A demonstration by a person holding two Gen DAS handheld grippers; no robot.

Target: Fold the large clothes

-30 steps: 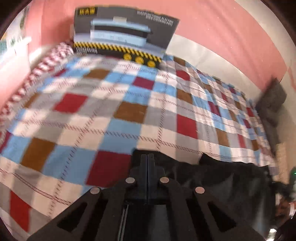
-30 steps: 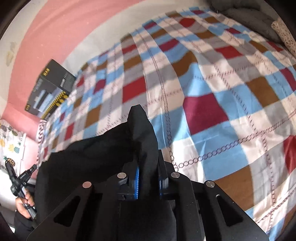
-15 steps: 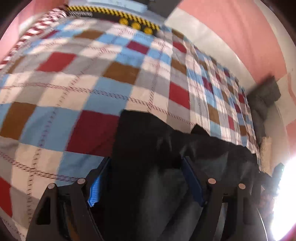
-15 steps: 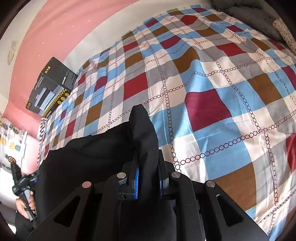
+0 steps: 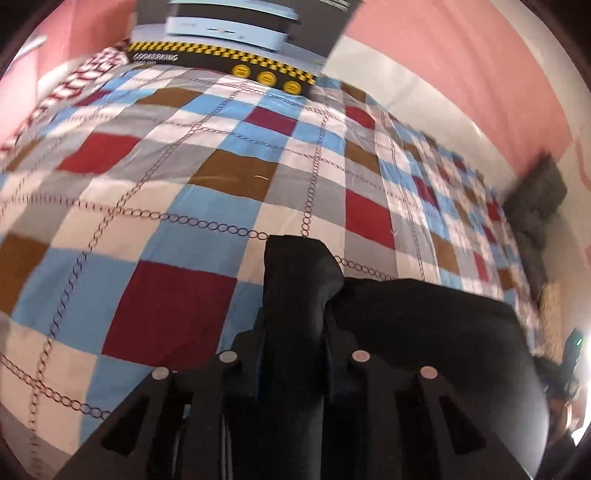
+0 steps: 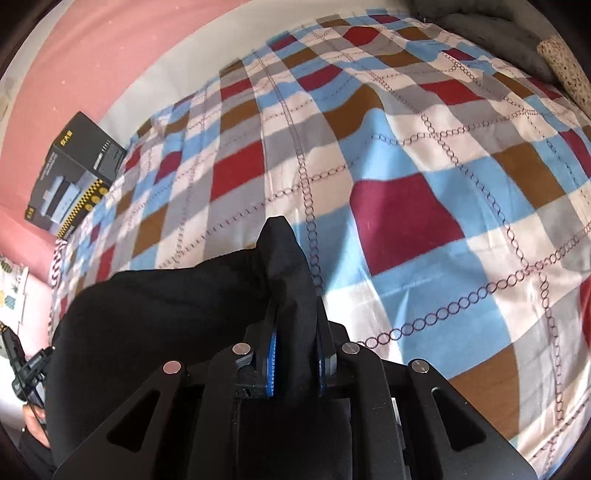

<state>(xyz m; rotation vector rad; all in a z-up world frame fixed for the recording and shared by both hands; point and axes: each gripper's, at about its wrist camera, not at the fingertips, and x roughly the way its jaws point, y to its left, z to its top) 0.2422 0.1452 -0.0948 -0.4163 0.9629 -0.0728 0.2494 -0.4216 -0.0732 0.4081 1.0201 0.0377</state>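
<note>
A black garment (image 5: 424, 332) hangs between my two grippers above a checkered bedspread (image 5: 184, 184). My left gripper (image 5: 295, 325) is shut on one corner of it; the cloth sticks up between the jaws and spreads to the right. My right gripper (image 6: 293, 325) is shut on another corner of the black garment (image 6: 155, 325), which spreads to the left and hides the bed under it. The other gripper shows at the far edge of each view, at the right of the left wrist view (image 5: 570, 354) and at the left of the right wrist view (image 6: 22, 365).
A black appliance box (image 5: 240, 40) stands at the head of the bed against the pink wall; it also shows in the right wrist view (image 6: 70, 181). Grey cushions (image 6: 491, 33) lie at the far end. The bedspread (image 6: 406, 166) stretches ahead.
My left gripper opened around the black cloth half a second ago and has now shut on it. The left view swung back up toward the box. The right gripper kept its grip and moved slightly.
</note>
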